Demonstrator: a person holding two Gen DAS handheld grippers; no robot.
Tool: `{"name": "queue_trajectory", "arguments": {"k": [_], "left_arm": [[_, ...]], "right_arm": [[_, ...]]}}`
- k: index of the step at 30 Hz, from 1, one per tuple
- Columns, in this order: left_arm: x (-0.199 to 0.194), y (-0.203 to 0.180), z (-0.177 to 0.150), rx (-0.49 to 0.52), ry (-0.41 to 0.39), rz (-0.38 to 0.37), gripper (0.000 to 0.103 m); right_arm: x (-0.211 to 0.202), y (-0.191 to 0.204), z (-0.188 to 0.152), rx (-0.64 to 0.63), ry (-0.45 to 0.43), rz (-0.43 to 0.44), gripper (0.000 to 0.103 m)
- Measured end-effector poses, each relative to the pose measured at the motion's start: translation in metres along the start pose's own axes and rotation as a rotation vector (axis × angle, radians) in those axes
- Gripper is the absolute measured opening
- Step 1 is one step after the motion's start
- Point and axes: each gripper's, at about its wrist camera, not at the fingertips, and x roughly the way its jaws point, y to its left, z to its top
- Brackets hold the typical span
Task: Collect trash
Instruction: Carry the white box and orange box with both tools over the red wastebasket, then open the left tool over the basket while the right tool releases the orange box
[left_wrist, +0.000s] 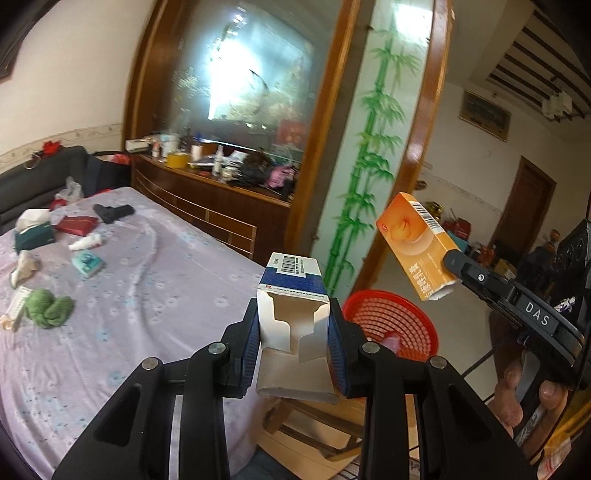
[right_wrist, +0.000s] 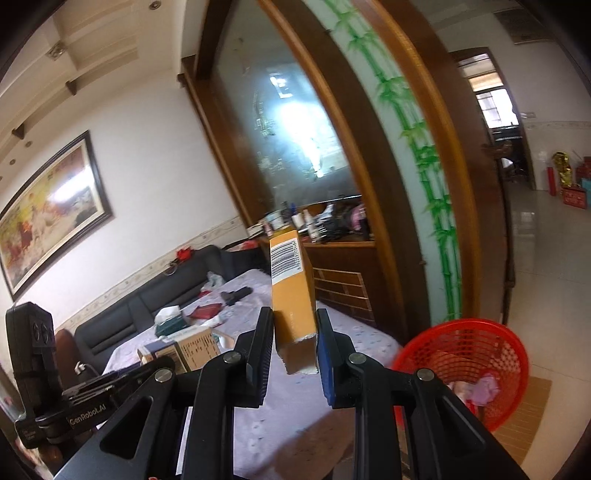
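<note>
My left gripper (left_wrist: 293, 332) is shut on a blue and white carton (left_wrist: 293, 295) with an open flap, held above the table's right edge. My right gripper (right_wrist: 293, 339) is shut on an orange carton (right_wrist: 291, 288); it also shows in the left wrist view (left_wrist: 415, 245), raised at the right. A red mesh basket (left_wrist: 391, 325) stands on the floor just beyond both cartons; in the right wrist view (right_wrist: 465, 365) it holds some pink and white scraps. The left gripper with its carton (right_wrist: 184, 349) shows at lower left in the right wrist view.
A table with a lilac cloth (left_wrist: 140, 295) bears a tissue box (left_wrist: 33, 230), red box (left_wrist: 75, 225), white tube (left_wrist: 86, 242), teal packet (left_wrist: 88, 263), green yarn (left_wrist: 48, 308) and a black item (left_wrist: 112, 211). A dark sofa (left_wrist: 44, 173) and a cluttered wooden cabinet (left_wrist: 207, 192) stand behind.
</note>
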Motion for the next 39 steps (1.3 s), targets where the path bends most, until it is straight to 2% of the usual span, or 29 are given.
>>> {"name": "queue_trajectory", "arguments": {"k": [7,13,22,27,32,34,36,37,39], "left_arm": [[0.033,-0.031,0.0,0.033,0.033,-0.1,0.032],[0.081,-0.05,-0.01,0.035,0.133,-0.168,0.032],[0.151,-0.082,-0.011,0.044,0.217,-0.286,0.032],[0.193,-0.102,-0.024,0.08,0.298,-0.293,0.032],[0.215,-0.107,-0.032,0.067,0.341,-0.3,0.032],[0.22,-0.108,-0.034,0.069,0.355,-0.306,0.037],[0.224,-0.106,-0.035,0.064,0.369,-0.319,0.054],[0.224,-0.103,-0.036,0.054,0.364,-0.312,0.058],[0.218,-0.096,-0.034,0.042,0.355,-0.314,0.062]], "right_arm": [[-0.012,-0.035,-0.001,0.057,-0.02,-0.076,0.024],[-0.012,-0.07,-0.008,0.116,0.0,-0.153,0.024],[-0.005,-0.127,-0.021,0.243,0.045,-0.252,0.024],[-0.001,-0.149,-0.028,0.289,0.068,-0.295,0.024],[0.004,-0.166,-0.031,0.315,0.088,-0.322,0.024],[0.005,-0.171,-0.031,0.328,0.092,-0.33,0.025],[0.006,-0.177,-0.031,0.346,0.095,-0.329,0.026],[0.006,-0.178,-0.031,0.355,0.094,-0.325,0.027],[0.004,-0.182,-0.031,0.376,0.092,-0.31,0.044]]}}
